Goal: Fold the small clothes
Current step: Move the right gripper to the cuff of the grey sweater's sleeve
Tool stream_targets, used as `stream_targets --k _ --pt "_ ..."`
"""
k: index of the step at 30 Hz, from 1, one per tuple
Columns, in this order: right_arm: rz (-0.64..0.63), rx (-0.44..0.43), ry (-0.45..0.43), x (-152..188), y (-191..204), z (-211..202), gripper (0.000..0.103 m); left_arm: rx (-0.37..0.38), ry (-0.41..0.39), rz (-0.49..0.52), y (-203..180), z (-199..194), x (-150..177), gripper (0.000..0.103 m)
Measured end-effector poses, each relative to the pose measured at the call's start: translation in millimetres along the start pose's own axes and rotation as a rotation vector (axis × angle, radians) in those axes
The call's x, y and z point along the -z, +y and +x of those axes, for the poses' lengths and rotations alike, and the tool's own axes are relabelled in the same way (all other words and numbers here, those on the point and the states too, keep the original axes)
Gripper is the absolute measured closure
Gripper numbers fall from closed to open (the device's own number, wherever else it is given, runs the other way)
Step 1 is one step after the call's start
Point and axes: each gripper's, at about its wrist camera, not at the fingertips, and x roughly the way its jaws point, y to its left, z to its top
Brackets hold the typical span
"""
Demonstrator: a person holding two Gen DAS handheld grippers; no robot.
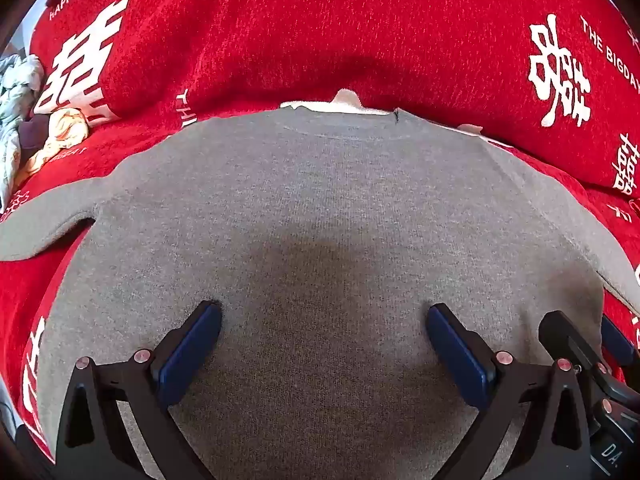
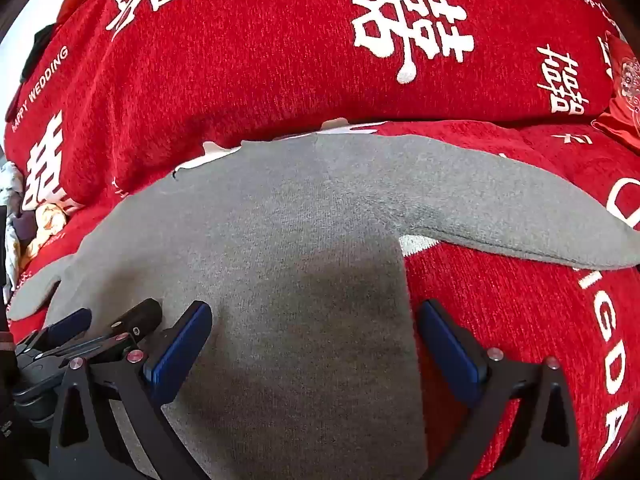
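A small grey knit sweater (image 1: 320,208) lies flat on a red cover, its neckline at the far side and both sleeves spread out. My left gripper (image 1: 323,314) hovers open over the sweater's lower body, blue pads wide apart with only cloth below them. In the right wrist view the same sweater (image 2: 280,240) shows its right side edge and long right sleeve (image 2: 520,216). My right gripper (image 2: 315,314) is open over that side edge, one finger above grey cloth, the other above the red cover. The right gripper (image 1: 592,344) also shows at the lower right of the left wrist view.
The red cover (image 1: 320,40) with white characters and lettering drapes a cushioned seat and its backrest. A heap of crumpled light clothes (image 1: 36,120) lies at the far left. A red embroidered cushion (image 2: 624,92) sits at the far right.
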Motion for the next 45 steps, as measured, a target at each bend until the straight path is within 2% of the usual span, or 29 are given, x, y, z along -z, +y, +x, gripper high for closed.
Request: stream_targets --k 9,17,20,27,31,35,38,45 --pt "0.004 -0.008 0.003 -1 -2 4 0.001 -0.012 -0.010 0.001 -1 -5 3 0.000" --pt "-0.004 -0.014 0.020 6 6 6 0.001 -0.022 0.034 -0.010 3 0 -7 0.000" --pt "-0.051 -0.014 0.032 6 5 -1 0.001 -0.032 0.039 0.015 1 1 -6 0.000" --pt "0.023 0.125 -0.008 0 -58 -36 0.001 -0.061 0.028 0.041 -7 -3 -6 0.000" --pt "0.095 0.194 -0.007 1 -102 -51 0.001 -0.032 -0.001 0.086 -24 -11 -6 0.000" --pt "0.172 0.205 -0.011 2 -137 -61 0.001 0.000 -0.013 0.109 -44 -17 -10 0.000" --pt "0.204 0.203 -0.003 4 -150 -63 0.001 0.013 0.022 0.145 -62 -16 -13 0.000" --pt "0.125 0.188 -0.033 8 -142 -72 0.001 0.010 0.010 0.203 -88 -25 -9 0.000"
